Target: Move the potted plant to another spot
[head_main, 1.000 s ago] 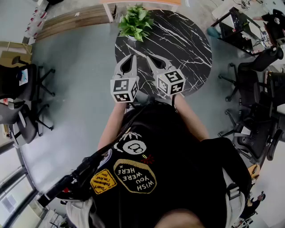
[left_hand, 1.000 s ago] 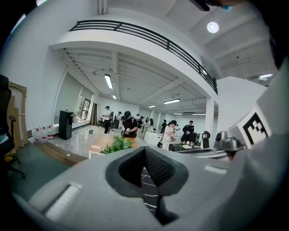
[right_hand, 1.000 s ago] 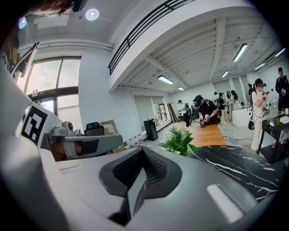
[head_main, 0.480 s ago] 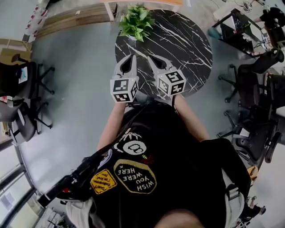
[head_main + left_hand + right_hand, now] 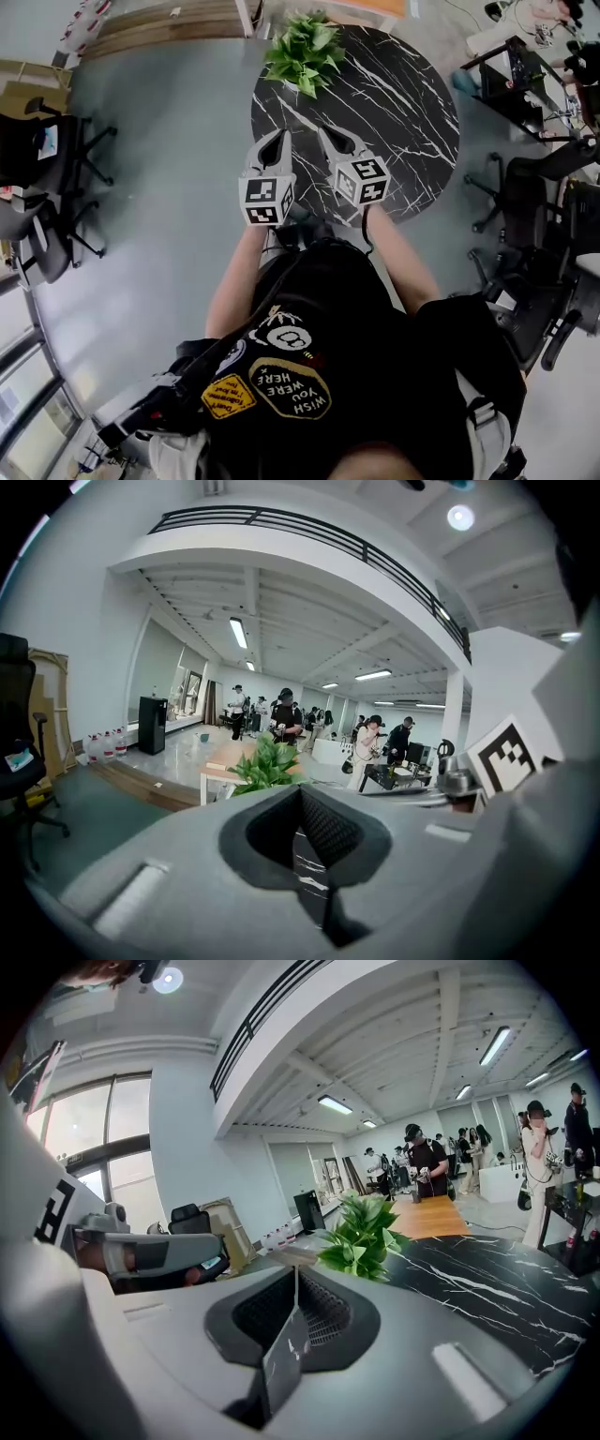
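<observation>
Two grippers, left (image 5: 276,141) and right (image 5: 331,137), both clenched with nothing between the jaws, hover over the round black marble table (image 5: 403,112). Potted plant (image 5: 305,56) sits at table's far-left rim, apart from both.

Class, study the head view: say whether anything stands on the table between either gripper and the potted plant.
Nothing visible does. Only bare black marble table separates the left gripper and right gripper from the potted plant, which stands at the table's far edge. Both grippers are shut and empty.
</observation>
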Tool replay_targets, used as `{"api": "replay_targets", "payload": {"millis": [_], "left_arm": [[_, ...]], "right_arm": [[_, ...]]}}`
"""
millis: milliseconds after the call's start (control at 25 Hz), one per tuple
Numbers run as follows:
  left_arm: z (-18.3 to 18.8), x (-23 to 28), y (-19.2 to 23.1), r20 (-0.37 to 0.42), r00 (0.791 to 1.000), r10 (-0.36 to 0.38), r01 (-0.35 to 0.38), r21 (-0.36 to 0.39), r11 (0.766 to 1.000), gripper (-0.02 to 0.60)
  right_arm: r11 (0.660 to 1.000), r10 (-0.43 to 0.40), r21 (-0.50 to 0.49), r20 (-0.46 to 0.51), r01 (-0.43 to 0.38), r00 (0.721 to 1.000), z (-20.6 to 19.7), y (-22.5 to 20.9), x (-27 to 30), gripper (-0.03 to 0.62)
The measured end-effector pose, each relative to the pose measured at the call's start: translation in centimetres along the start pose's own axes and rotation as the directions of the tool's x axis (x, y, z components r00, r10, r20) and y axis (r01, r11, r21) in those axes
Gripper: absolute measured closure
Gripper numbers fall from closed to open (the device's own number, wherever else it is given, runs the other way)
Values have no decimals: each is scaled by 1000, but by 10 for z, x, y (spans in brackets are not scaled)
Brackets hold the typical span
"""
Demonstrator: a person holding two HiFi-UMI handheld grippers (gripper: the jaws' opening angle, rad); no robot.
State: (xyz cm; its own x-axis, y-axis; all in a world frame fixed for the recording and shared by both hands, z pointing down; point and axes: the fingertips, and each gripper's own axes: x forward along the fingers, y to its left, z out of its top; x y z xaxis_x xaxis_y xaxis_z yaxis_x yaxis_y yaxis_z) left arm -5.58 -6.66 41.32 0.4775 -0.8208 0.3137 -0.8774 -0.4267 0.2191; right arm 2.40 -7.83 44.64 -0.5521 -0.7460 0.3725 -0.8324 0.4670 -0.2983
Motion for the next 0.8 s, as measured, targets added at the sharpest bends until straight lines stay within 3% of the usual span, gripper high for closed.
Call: {"api": "replay_targets", "payload": {"millis": [240,320,480,800], "left_arm": [[-29,34,28,-33,999,35,-36,-16,999,577],[-37,44,38,-38,998,44,-45,-30,999,577],[-54,57,58,-46,997,58,-61,-66,996,577],[-80,64,81,-63,995,78,-86,-127,988,577]], "right_arm": [[999,-41,-26,-37,41,998,-35,-48,66,577],[997,-61,-45,-36,59,997,-46,-65,91,505],[989,-116,-97,-17,114,993,-62,-101,147,300],[976,-186,-125,-29,181,982,-97,-146,228,113]]}}
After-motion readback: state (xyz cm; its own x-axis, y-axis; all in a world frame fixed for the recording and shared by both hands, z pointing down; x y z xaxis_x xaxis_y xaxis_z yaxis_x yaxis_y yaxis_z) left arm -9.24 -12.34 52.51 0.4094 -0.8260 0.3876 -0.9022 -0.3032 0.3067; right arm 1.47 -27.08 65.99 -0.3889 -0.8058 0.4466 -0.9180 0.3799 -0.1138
